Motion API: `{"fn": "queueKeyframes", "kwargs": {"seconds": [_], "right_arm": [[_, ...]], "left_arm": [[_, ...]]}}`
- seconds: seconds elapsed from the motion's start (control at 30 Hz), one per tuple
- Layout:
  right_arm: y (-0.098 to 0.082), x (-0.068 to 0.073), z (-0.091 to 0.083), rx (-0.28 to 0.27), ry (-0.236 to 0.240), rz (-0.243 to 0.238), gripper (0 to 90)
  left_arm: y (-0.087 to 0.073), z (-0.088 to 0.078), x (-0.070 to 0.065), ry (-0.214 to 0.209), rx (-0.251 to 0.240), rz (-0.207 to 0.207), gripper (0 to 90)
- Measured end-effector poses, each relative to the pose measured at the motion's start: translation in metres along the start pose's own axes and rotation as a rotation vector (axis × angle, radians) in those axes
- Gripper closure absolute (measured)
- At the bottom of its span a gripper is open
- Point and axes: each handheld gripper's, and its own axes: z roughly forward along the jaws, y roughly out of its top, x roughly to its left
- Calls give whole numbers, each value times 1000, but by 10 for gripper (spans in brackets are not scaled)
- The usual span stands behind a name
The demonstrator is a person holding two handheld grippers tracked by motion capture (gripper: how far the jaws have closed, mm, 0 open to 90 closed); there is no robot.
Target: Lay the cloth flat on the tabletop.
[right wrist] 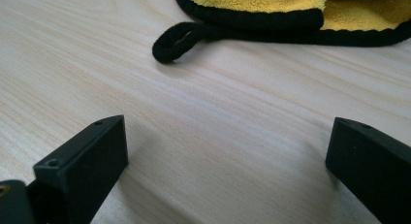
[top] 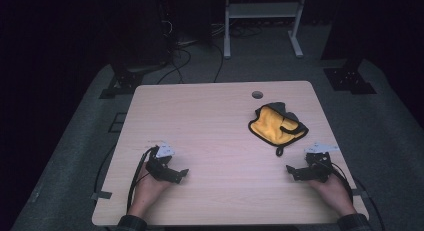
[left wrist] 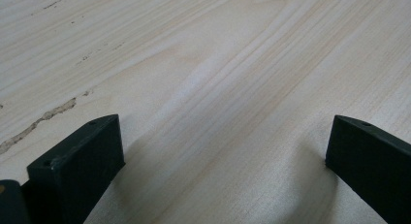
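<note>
A yellow cloth (top: pixel 275 125) with black edging lies crumpled on the right half of the light wooden table (top: pixel 210 136), a black hanging loop (top: pixel 280 151) trailing toward me. In the right gripper view the yellow cloth (right wrist: pixel 291 6) and its loop (right wrist: pixel 177 42) lie just beyond the wide-apart jaws. My right gripper (top: pixel 292 172) rests low at the table's front right, open, nothing between its jaws. My left gripper (top: pixel 181 176) rests at the front left, open too, over bare wood (left wrist: pixel 218 88).
A round cable hole (top: pixel 257 94) sits near the table's far edge. Beyond the table stand a white frame (top: pixel 262 21), dark stands and cables on the grey floor. A person's hands and sleeves come in at the bottom edge.
</note>
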Motion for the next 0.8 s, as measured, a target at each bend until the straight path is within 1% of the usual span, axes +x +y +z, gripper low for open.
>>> {"fn": "queueKeyframes", "kwargs": {"seconds": [0.27,0.33,0.4,0.43,0.53,0.6,0.73,0.8], "right_arm": [[0,0,0,0,0,0,5],[1,0,0,12,3,-1,9],[4,-1,-1,22,3,5,50],[6,-1,-2,27,4,6,50],[11,0,-8,-4,-10,0,50],[15,-1,-12,-38,-4,12,50],[26,-4,-11,-50,7,9,40],[31,-6,-10,-60,21,16,26]], "left_arm": [[2,2,-1,0,2,1,0],[2,2,-1,2,1,-1,0],[2,2,-1,2,2,-1,0],[2,2,-1,2,1,-1,0],[2,1,-1,1,2,-1,0],[1,1,-1,-2,3,4,0],[0,0,-1,-3,0,5,0],[0,0,-1,-4,0,6,0]]}}
